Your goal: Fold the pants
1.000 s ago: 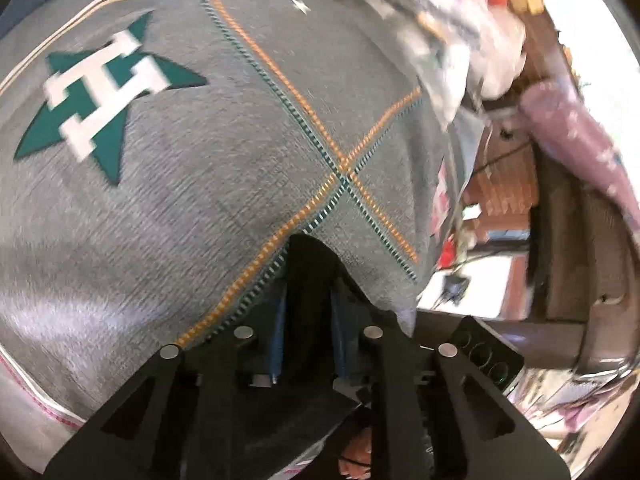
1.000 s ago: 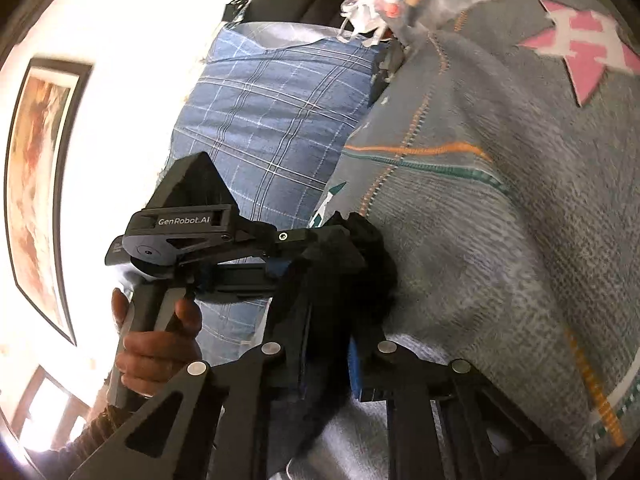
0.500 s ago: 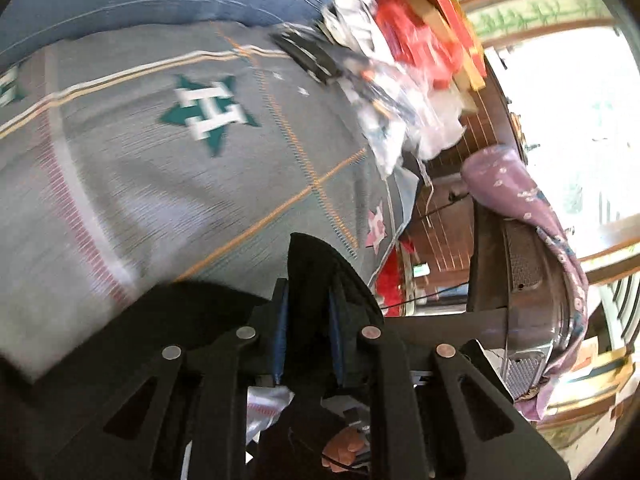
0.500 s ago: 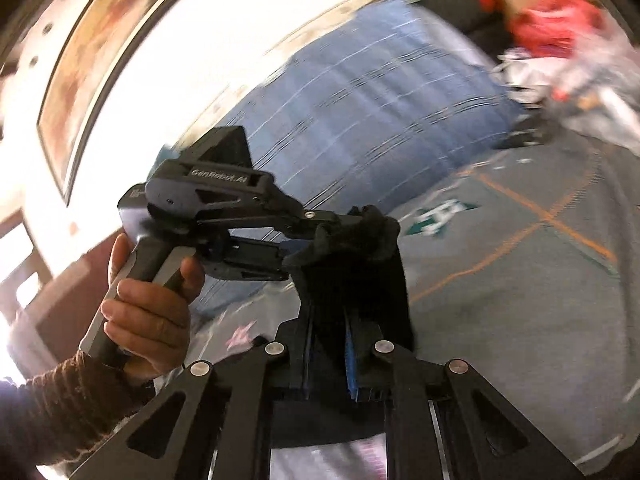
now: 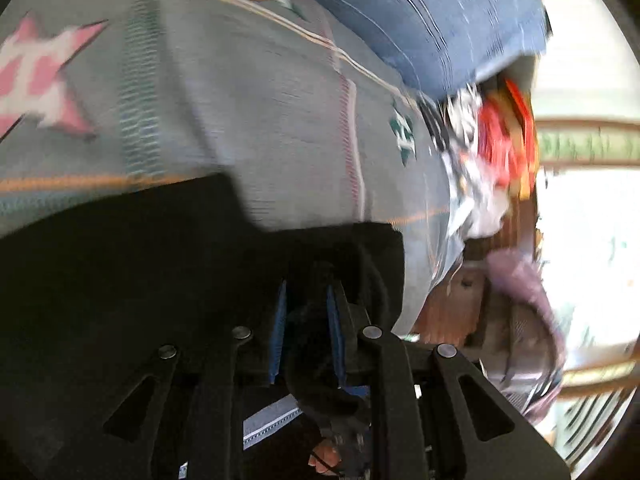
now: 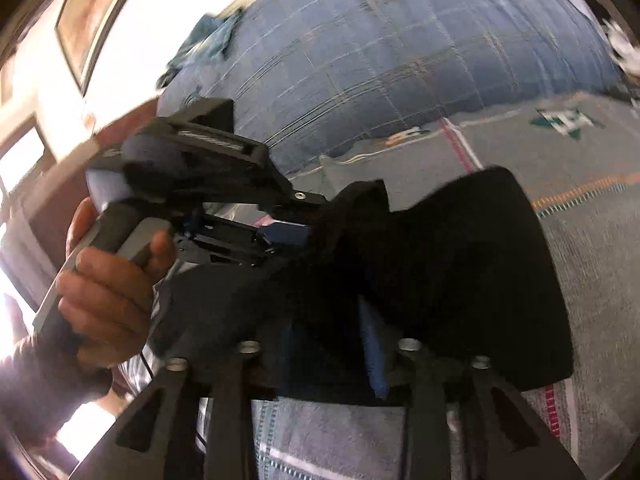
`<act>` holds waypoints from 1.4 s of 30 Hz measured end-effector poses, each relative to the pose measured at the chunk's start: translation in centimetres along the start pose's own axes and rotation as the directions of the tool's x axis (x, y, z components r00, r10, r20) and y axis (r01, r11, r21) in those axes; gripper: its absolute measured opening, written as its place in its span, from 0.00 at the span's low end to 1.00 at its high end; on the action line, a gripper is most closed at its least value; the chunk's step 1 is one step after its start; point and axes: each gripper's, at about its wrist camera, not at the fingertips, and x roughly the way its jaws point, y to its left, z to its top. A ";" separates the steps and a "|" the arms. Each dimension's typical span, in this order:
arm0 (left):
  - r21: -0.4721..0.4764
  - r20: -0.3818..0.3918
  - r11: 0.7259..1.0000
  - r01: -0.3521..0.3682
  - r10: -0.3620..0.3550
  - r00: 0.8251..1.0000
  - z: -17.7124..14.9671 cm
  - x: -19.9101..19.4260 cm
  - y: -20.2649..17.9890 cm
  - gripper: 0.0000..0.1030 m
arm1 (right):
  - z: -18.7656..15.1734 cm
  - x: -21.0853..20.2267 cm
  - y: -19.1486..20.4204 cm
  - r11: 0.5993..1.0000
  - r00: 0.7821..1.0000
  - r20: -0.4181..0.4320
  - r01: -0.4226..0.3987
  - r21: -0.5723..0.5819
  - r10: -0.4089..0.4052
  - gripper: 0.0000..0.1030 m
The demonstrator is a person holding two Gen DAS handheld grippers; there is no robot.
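Note:
The black pants (image 5: 132, 264) hang between both grippers over a grey blanket (image 5: 248, 92) with star patterns. My left gripper (image 5: 306, 304) is shut on a bunched edge of the pants. In the right wrist view the pants (image 6: 460, 264) spread as a wide black sheet. My right gripper (image 6: 332, 320) is shut on the pants' edge, its blue pads half hidden by cloth. The left gripper (image 6: 296, 232), held by a hand, grips the same edge just left of it.
A blue plaid pillow (image 6: 400, 48) lies behind the blanket (image 6: 592, 200). A pile of red and white clutter (image 5: 492, 148) sits at the blanket's far edge. A purple cloth (image 5: 528, 288) drapes over dark furniture beyond the bed. A framed picture (image 6: 88, 12) hangs on the wall.
Both grippers have lifted and swung with the pants. The cloth has opened out from a small bunch into a wide black sheet above the blanket. Both views are blurred by motion.

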 end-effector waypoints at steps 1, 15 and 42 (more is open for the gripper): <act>-0.012 0.006 1.000 0.013 -0.013 1.000 -0.1 -0.3 0.3 0.16 | 0.1 -0.4 0.4 1.000 1.000 0.000 -0.009 -0.009 0.009 0.50; 0.081 0.118 0.993 0.082 -0.091 0.989 -4.8 -2.7 -1.9 0.52 | -0.2 -9.2 -8.2 0.909 0.989 0.145 -0.094 0.405 0.038 0.64; -0.034 0.260 0.985 -0.167 0.170 0.950 -7.8 -5.9 0.3 0.08 | 0.1 0.7 -5.7 0.719 0.909 0.054 -0.361 0.594 0.412 0.10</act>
